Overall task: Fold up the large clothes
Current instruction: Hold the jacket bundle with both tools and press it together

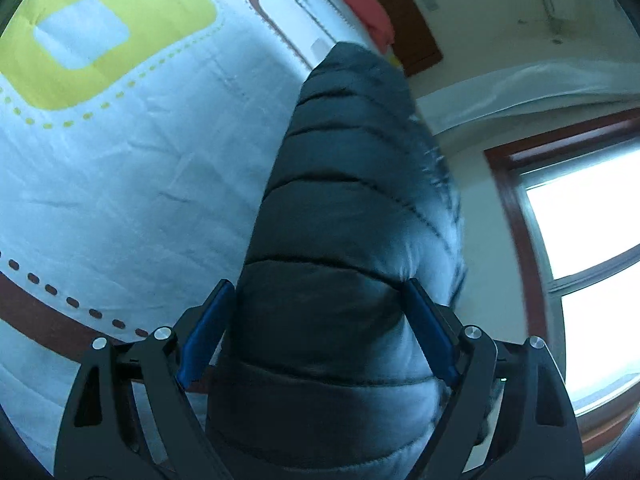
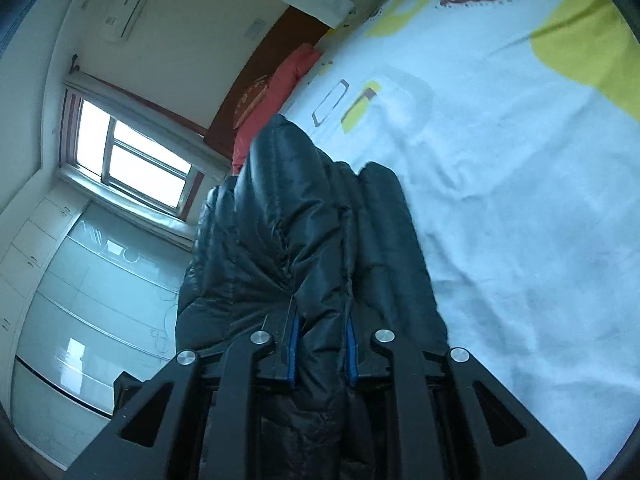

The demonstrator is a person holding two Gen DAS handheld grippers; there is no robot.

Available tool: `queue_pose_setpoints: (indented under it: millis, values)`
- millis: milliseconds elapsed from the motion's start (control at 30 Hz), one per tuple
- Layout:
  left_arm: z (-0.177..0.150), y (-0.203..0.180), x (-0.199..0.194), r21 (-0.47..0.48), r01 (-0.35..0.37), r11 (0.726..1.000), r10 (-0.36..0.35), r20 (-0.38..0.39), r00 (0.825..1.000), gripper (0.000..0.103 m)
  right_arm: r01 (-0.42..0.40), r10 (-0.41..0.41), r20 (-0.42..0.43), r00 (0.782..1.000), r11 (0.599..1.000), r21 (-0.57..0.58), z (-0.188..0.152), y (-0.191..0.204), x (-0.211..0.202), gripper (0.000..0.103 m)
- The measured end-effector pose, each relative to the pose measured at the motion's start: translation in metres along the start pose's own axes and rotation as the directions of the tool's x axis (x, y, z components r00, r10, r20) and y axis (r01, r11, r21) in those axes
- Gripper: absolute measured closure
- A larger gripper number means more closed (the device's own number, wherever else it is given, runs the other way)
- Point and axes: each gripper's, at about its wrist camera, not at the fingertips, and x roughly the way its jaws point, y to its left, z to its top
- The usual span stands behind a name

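Right gripper (image 2: 320,354): clenched on a bunched fold of the dark puffer jacket (image 2: 304,240); the blue pads (image 2: 293,354) press into the cloth from both sides.
Left gripper (image 1: 318,332): jaws stand wide, with a thick quilted part of the jacket (image 1: 352,220) lying between them. The blue pads (image 1: 206,332) sit beside the bulge; whether they truly press it I cannot tell, so it reads as released rather than gripping.
Jacket, place: it rises from both grippers and runs away from them over the bed, above the printed bedsheet (image 1: 120,184), toward the head of the bed where a red pillow (image 2: 280,92) lies. Whether its far part touches the sheet is not clear.
Jacket, handling: soft, puffy and light for its bulk. The shell looks shiny, so likely slippery, and the filling squashes, so a shallow pinch may slide off.
Where to take hold: judged best at a seam, hem or gathered edge, with several layers bunched deep between the pads, as the right side has it.
Risk: the loose left side may let its part drop and spoil the fold.
Surroundings: a window (image 2: 132,156) and a wall (image 2: 192,40) lie beyond the bed's far edge.
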Motion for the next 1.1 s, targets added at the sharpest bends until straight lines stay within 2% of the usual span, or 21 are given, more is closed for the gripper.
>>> queue_pose_setpoints:
  millis: [100, 167, 233, 333, 400, 433, 600, 700, 833, 867, 900, 967, 1100]
  values:
    - [-0.001, 0.000, 0.012, 0.039, -0.043, 0.998, 0.043, 0.002, 0.999, 0.017, -0.019, 0.020, -0.014, 1.000, 1.000, 0.024, 0.005, -0.005, 0.001, 0.085]
    - [-0.002, 0.001, 0.014, 0.038, -0.037, 0.999, 0.037, -0.002, 0.999, 0.016, -0.032, 0.033, -0.033, 0.999, 0.999, 0.041, 0.009, -0.008, 0.001, 0.083]
    - [0.000, 0.001, 0.011, 0.039, -0.027, 0.999, 0.027, -0.008, 1.000, 0.016, -0.015, 0.017, -0.041, 0.999, 0.999, 0.037, 0.012, -0.005, -0.005, 0.077]
    - [0.000, 0.002, 0.004, 0.048, -0.025, 0.999, 0.025, -0.003, 1.000, 0.017, 0.025, -0.024, -0.037, 0.999, 0.999, 0.027, 0.013, -0.002, -0.017, 0.062]
    - [-0.002, 0.001, -0.005, 0.050, -0.025, 0.998, 0.025, 0.003, 1.000, 0.017, 0.037, -0.036, -0.022, 0.999, 0.999, 0.037, 0.009, 0.004, -0.030, 0.037]
    - [-0.004, 0.002, -0.012, 0.050, -0.024, 0.998, 0.024, 0.005, 1.000, 0.017, 0.039, -0.039, -0.015, 0.999, 0.998, 0.045, 0.005, 0.008, -0.039, 0.035]
    - [-0.022, 0.003, -0.037, 0.077, -0.018, 0.997, 0.018, 0.006, 1.000, 0.017, -0.028, 0.031, -0.051, 0.998, 0.998, 0.060, -0.021, 0.020, -0.073, 0.032]
    - [-0.036, 0.007, -0.042, 0.075, -0.003, 0.997, 0.003, -0.008, 1.000, 0.017, 0.010, -0.009, -0.093, 0.996, 1.000, 0.018, -0.038, 0.030, -0.078, 0.032]
    - [-0.045, 0.010, -0.037, 0.080, -0.009, 0.997, 0.010, -0.015, 1.000, 0.016, 0.129, -0.130, -0.108, 0.986, 0.992, -0.013, -0.053, 0.025, -0.079, 0.033]
    - [-0.046, 0.011, -0.036, 0.078, -0.003, 0.997, 0.005, -0.022, 1.000, 0.016, 0.149, -0.149, -0.108, 0.983, 0.989, -0.002, -0.058, 0.019, -0.078, 0.045]
    - [-0.048, 0.011, -0.033, 0.077, -0.011, 0.997, 0.013, -0.028, 1.000, 0.017, 0.137, -0.134, -0.118, 0.984, 0.990, 0.014, -0.061, 0.014, -0.078, 0.060]
    - [-0.051, 0.011, -0.028, 0.092, -0.035, 0.995, 0.038, -0.033, 0.999, 0.025, 0.130, -0.125, -0.119, 0.985, 0.991, 0.042, -0.068, -0.001, -0.072, 0.064]
    - [-0.056, 0.009, -0.019, 0.148, -0.094, 0.984, 0.097, -0.009, 0.995, 0.030, 0.106, -0.099, -0.103, 0.990, 0.992, 0.066, -0.076, -0.019, -0.066, 0.067]
